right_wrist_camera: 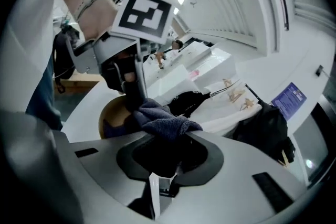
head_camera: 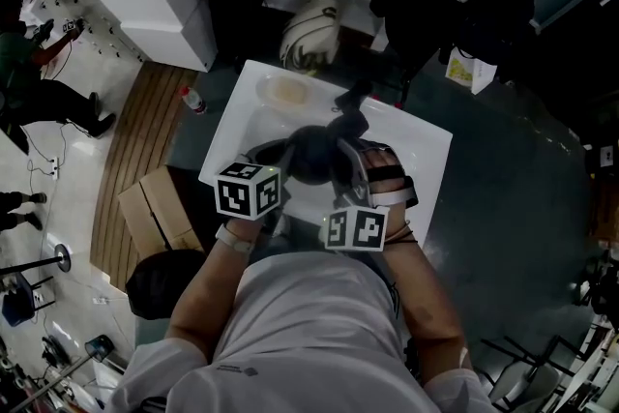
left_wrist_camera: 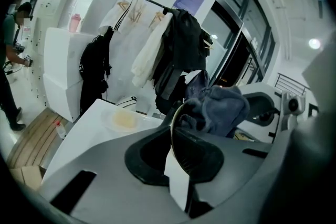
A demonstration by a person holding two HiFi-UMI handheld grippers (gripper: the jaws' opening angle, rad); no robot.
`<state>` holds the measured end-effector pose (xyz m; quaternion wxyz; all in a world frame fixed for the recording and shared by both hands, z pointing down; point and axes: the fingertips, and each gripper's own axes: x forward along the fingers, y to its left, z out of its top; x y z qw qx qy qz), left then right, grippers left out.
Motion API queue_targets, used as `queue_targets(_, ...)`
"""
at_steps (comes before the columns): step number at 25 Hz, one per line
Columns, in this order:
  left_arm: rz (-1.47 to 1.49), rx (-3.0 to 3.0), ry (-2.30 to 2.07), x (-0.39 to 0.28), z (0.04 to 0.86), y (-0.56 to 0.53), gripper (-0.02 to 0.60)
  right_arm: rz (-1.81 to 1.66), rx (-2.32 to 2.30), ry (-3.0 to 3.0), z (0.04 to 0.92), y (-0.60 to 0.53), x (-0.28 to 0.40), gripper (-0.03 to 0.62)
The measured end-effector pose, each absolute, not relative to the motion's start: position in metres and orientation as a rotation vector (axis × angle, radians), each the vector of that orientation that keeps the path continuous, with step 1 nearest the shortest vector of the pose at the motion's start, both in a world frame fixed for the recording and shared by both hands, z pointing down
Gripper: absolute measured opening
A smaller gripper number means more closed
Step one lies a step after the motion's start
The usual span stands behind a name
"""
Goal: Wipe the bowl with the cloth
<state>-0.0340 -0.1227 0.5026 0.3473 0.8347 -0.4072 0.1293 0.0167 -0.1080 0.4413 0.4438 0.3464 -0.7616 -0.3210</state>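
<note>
Left gripper [left_wrist_camera: 178, 173]: we had it clamped on the bowl's [left_wrist_camera: 193, 152] rim.
Bowl: we held it tilted over the worktop [left_wrist_camera: 84, 136].
Cloth [right_wrist_camera: 165, 124]: it lay bunched inside the bowl.
Right gripper [right_wrist_camera: 164, 178]: we had it closed on the cloth.
</note>
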Motion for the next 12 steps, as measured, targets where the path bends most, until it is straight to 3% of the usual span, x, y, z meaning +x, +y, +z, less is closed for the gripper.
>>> queue_targets(12, 0.278, 2.209, -1.046, -0.037, 0.496, -0.124, 0.020, -0.518, 1.447, -2.106, 0.340, -0.130, 0.113, 0.081)
